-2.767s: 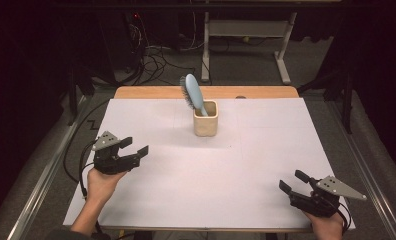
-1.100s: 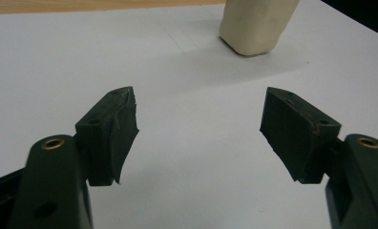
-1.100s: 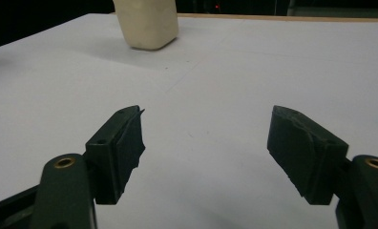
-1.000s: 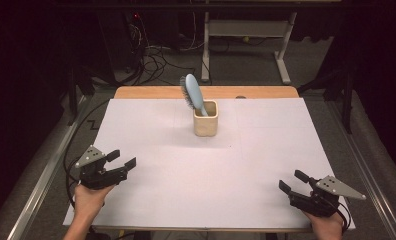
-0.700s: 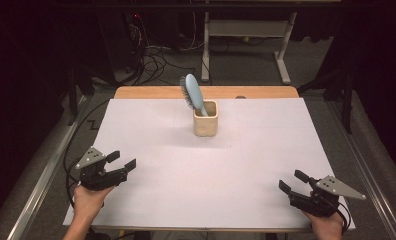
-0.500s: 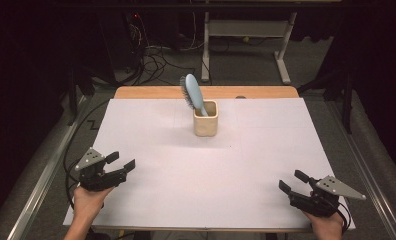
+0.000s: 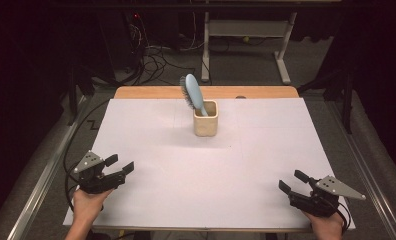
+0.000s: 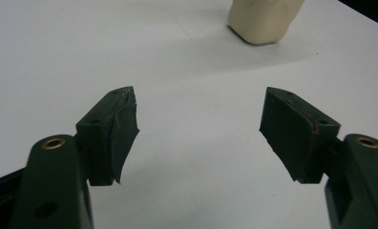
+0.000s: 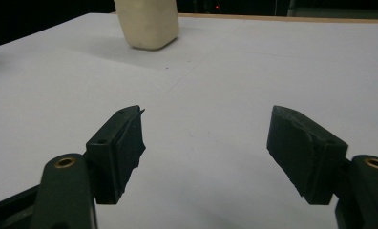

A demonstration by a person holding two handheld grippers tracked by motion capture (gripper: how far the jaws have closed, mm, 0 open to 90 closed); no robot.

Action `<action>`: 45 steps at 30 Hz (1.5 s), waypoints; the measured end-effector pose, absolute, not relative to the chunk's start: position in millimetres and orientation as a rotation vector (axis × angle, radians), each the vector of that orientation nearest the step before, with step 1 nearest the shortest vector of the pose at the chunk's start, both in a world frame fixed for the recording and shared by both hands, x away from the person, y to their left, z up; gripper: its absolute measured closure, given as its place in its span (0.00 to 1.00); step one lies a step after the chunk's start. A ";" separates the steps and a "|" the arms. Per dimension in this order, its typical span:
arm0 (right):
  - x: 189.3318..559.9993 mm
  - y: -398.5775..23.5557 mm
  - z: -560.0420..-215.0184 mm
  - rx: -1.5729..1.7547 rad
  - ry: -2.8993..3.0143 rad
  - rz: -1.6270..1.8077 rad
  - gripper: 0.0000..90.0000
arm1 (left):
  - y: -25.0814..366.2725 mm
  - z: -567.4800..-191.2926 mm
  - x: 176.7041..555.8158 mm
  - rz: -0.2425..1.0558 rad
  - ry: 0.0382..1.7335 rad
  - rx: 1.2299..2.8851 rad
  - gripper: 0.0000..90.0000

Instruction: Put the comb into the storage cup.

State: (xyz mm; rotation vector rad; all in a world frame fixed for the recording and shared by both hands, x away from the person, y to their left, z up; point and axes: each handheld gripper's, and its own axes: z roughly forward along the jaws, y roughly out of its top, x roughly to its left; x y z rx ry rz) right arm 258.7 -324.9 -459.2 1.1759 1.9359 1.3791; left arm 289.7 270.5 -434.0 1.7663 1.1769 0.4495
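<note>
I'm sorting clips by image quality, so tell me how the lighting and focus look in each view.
High view: the white table sheet is evenly lit, surroundings fall into darkness, and the beige square cup casts a faint shadow. Left gripper view: sharp jaws, cup soft and cropped. Right gripper view: slightly soft overall, dark background, cup cut off at top.

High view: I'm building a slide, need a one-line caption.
Blue hairbrush upright in beige cup; open left gripper and right gripper wait at near corners.

No writing, label, brand or number can be read anywhere; the pale beige square cup (image 7: 206, 118) at the far middle seems blank, though it is small.
</note>
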 end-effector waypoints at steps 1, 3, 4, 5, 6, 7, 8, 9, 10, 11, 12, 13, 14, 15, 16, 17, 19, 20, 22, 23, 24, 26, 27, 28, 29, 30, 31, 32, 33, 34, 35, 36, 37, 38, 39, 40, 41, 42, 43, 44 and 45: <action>258.7 -324.9 -459.2 1.176 1.936 1.379 0.32 | 270.4 -434.5 289.7 0.450 1.178 1.767 0.33; 258.7 -324.9 -459.2 1.177 1.937 1.379 0.32 | 270.2 -436.0 290.0 0.448 1.182 1.766 0.33; 258.7 -324.9 -459.2 1.176 1.936 1.378 0.32 | 270.0 -436.9 290.1 0.450 1.185 1.765 0.33; 258.6 -324.8 -459.2 1.176 1.936 1.378 0.32 | 270.0 -437.9 290.4 0.451 1.186 1.769 0.33; 258.5 -324.9 -459.1 1.178 1.936 1.378 0.32 | 270.0 -438.8 290.6 0.451 1.189 1.774 0.33; 258.6 -325.1 -459.1 1.177 1.935 1.377 0.32 | 269.8 -439.9 290.7 0.452 1.192 1.774 0.33; 258.6 -325.2 -459.1 1.178 1.934 1.378 0.32 | 269.9 -440.9 290.7 0.454 1.193 1.779 0.33; 258.6 -325.3 -459.2 1.179 1.934 1.378 0.32 | 270.0 -442.0 290.6 0.457 1.195 1.785 0.33; 258.6 -325.2 -459.2 1.178 1.935 1.377 0.32 | 270.1 -443.3 290.6 0.462 1.198 1.787 0.33; 258.4 -325.1 -459.1 1.179 1.934 1.377 0.32 | 270.5 -444.3 290.4 0.461 1.201 1.790 0.33; 258.4 -325.1 -459.1 1.178 1.935 1.378 0.32 | 270.8 -445.4 290.1 0.458 1.203 1.789 0.33; 258.4 -325.0 -459.1 1.179 1.935 1.377 0.32 | 270.9 -446.4 289.8 0.456 1.206 1.787 0.33; 258.4 -325.0 -459.1 1.178 1.936 1.377 0.32 | 271.2 -447.0 289.4 0.455 1.207 1.790 0.33; 258.4 -325.0 -459.1 1.178 1.936 1.377 0.32 | 271.3 -447.7 289.2 0.456 1.208 1.789 0.33; 258.4 -324.9 -459.1 1.177 1.936 1.376 0.32 | 271.6 -448.3 289.0 0.454 1.208 1.790 0.33; 258.4 -324.9 -459.1 1.175 1.936 1.375 0.32 | 271.9 -448.8 288.8 0.454 1.211 1.790 0.33; 258.2 -325.0 -458.9 1.177 1.932 1.372 0.32 | 272.0 -449.9 288.6 0.451 1.216 1.787 0.33; 258.1 -325.2 -458.8 1.178 1.931 1.372 0.32 | 272.0 -450.7 288.5 0.452 1.219 1.781 0.32; 258.0 -325.7 -458.7 1.174 1.930 1.370 0.32 | 272.1 -452.3 288.4 0.454 1.229 1.772 0.32; 257.9 -325.7 -458.7 1.174 1.930 1.369 0.32 | 272.1 -453.4 288.0 0.452 1.233 1.769 0.32; 257.9 -325.6 -458.7 1.175 1.931 1.368 0.32 | 272.3 -454.5 287.8 0.453 1.232 1.770 0.32; 258.0 -325.5 -458.7 1.174 1.932 1.367 0.32 | 272.5 -456.1 286.9 0.452 1.236 1.767 0.32; 257.9 -325.6 -458.7 1.173 1.932 1.368 0.32 | 272.6 -456.7 286.3 0.451 1.237 1.766 0.32; 257.8 -325.6 -458.6 1.173 1.931 1.369 0.32 | 272.6 -457.2 286.1 0.452 1.236 1.764 0.32; 257.8 -325.7 -458.6 1.172 1.931 1.369 0.32 | 272.5 -457.7 285.4 0.453 1.237 1.764 0.32; 257.8 -325.6 -458.6 1.172 1.931 1.368 0.32 | 272.4 -458.1 284.8 0.451 1.237 1.768 0.32; 257.8 -325.4 -458.6 1.172 1.932 1.368 0.32 | 272.1 -458.8 284.3 0.451 1.236 1.769 0.32; 257.9 -325.5 -458.7 1.170 1.933 1.368 0.32 | 271.8 -459.7 283.9 0.452 1.236 1.770 0.32; 257.9 -325.5 -458.7 1.170 1.933 1.368 0.32 | 271.6 -460.7 283.6 0.449 1.238 1.772 0.32; 257.9 -325.5 -458.7 1.172 1.933 1.368 0.32 | 271.9 -461.4 283.3 0.448 1.238 1.778 0.32; 257.9 -325.6 -458.7 1.171 1.933 1.368 0.32 | 272.0 -462.3 282.9 0.449 1.241 1.775 0.32; 257.9 -325.6 -458.6 1.171 1.932 1.369 0.32 | 272.3 -462.8 282.4 0.448 1.243 1.777 0.32; 257.9 -325.7 -458.6 1.170 1.932 1.369 0.32 | 272.4 -463.3 281.8 0.447 1.245 1.778 0.32; 257.8 -325.7 -458.7 1.172 1.933 1.369 0.32 | 272.4 -464.0 281.1 0.451 1.244 1.777 0.32; 257.8 -325.7 -458.7 1.172 1.933 1.369 0.32 | 272.5 -464.4 280.3 0.452 1.243 1.781 0.31; 257.7 -325.7 -458.7 1.173 1.933 1.370 0.32 | 272.4 -464.9 279.5 0.451 1.245 1.781 0.31; 257.7 -325.8 -458.6 1.173 1.931 1.371 0.32 | 272.5 -465.6 278.7 0.452 1.247 1.779 0.31; 257.8 -325.9 -458.7 1.172 1.932 1.372 0.32 | 272.6 -466.7 277.7 0.453 1.250 1.772 0.31; 257.7 -325.8 -458.7 1.176 1.932 1.372 0.32 | 273.0 -467.4 277.3 0.452 1.249 1.773 0.31; 257.7 -325.9 -458.7 1.177 1.932 1.372 0.32 | 273.1 -468.2 276.6 0.449 1.251 1.772 0.31; 257.8 -325.9 -458.7 1.176 1.932 1.372 0.32 | 273.4 -468.9 276.1 0.447 1.250 1.771 0.31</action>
